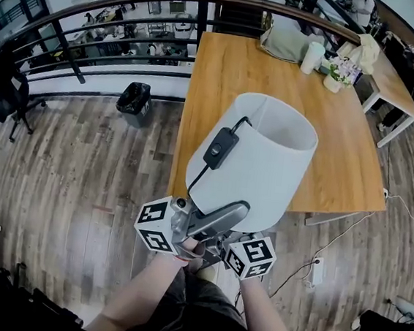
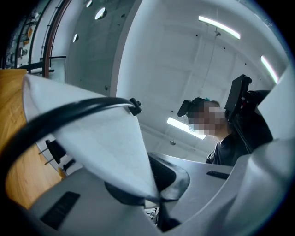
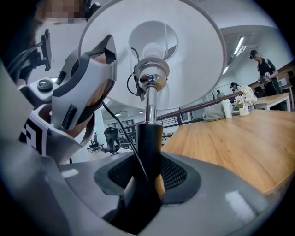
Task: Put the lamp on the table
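The lamp (image 1: 267,153) is not yet on the worktop (image 1: 342,138). It is carried in the air, tilted, with its white shade over the worktop's near edge and its lower end over the wooden floor just in front of the person. Both grips look secure. The left hand-held gripper (image 2: 154,193) is pinched on the rim of the shade, and the right hand-held gripper (image 3: 147,179) is clamped round the dark stem below the bulb socket. The cord with its inline switch (image 1: 220,148) hangs across the shade. By my reading the pick-up is done. What remains is to bring the lamp over the wood, stand it upright on its base and release both grips.
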{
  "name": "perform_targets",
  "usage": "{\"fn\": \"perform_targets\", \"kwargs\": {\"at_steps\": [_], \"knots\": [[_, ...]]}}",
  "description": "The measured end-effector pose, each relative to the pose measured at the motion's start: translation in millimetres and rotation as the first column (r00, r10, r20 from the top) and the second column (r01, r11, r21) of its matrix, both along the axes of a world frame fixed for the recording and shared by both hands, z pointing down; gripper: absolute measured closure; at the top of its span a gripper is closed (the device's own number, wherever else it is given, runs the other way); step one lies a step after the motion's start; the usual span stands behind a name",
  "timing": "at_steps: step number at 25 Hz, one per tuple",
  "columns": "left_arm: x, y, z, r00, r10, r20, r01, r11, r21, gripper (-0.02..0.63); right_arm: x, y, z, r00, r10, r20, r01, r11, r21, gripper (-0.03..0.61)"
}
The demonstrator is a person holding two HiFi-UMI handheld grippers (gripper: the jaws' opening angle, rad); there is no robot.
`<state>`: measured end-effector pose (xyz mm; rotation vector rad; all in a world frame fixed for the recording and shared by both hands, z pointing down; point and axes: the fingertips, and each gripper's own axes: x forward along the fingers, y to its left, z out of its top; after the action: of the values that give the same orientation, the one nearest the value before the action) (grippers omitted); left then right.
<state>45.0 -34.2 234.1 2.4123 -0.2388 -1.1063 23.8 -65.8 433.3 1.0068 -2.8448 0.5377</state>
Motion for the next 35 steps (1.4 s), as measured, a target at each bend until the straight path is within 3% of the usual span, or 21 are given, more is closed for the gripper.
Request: {"fn": "perform_targets", "kwargs": {"at_steps": [9, 26, 35], "knots": [[-25.0, -49.1, 21.9, 0.996, 0.088, -0.023, -0.087, 0.996, 0.011, 0.611, -16.5, -50.4, 21.8, 0.996, 0.090, -0.012, -0.090, 0.996, 0.014, 0.407], [-66.8, -144.2, 33.2, 0.964, 0.259, -0.056, -0.259, 0.966, 0.006, 0.611, -46.6, -146.8, 31.5, 0.964, 0.263, -0.045, -0.263, 0.965, 0.015, 0.407], [-66.3, -170.8, 44.9, 0.958, 0.280, -0.060, -0.281, 0.960, -0.016, 0.611, -45.4, -169.3, 45.0, 0.957, 0.284, -0.051, -0.285, 0.959, -0.008, 0.407]]}}
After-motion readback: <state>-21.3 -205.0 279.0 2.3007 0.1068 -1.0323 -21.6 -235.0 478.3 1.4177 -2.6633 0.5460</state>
